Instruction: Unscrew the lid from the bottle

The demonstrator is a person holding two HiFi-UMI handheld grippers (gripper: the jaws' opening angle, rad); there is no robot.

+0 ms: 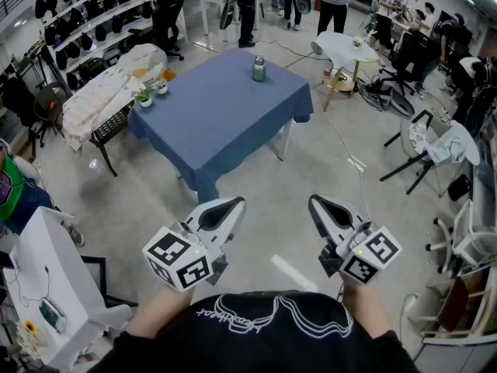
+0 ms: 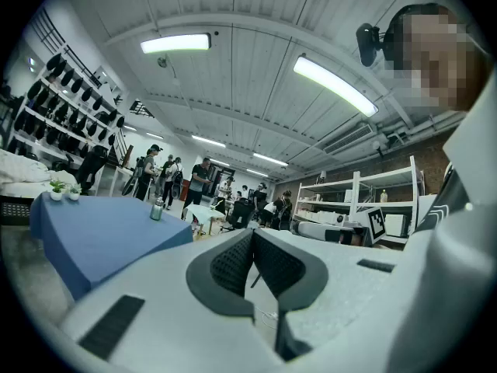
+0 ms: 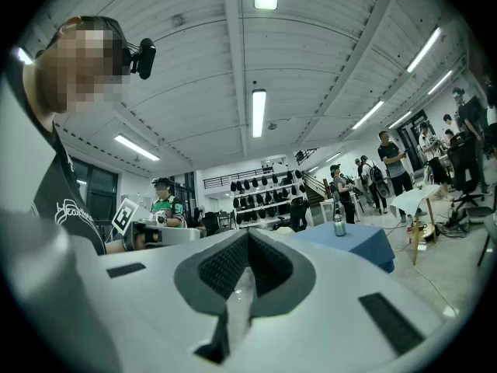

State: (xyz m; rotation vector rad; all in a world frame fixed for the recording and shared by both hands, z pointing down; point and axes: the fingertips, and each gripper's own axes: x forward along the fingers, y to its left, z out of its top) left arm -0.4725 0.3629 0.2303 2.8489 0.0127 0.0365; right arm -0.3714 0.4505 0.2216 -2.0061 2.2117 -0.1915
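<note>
A small metal bottle (image 1: 258, 68) with its lid on stands upright near the far edge of a blue-clothed table (image 1: 225, 115), well ahead of me. Both grippers hover over the floor short of the table, far from the bottle. My left gripper (image 1: 233, 203) is shut with nothing between its jaws, and so is my right gripper (image 1: 315, 202). In the left gripper view the bottle (image 2: 158, 209) shows small on the table (image 2: 101, 235), left of the shut gripper (image 2: 252, 236). The right gripper view has the bottle (image 3: 338, 222) to the right of the shut gripper (image 3: 248, 237).
Two small potted plants (image 1: 145, 97) sit at the table's left corner. A cloth-draped table (image 1: 101, 95) stands to the left, a white cabinet (image 1: 46, 286) at lower left. A white round table (image 1: 342, 49), chairs (image 1: 435, 150) and several people (image 1: 247, 6) fill the back and right.
</note>
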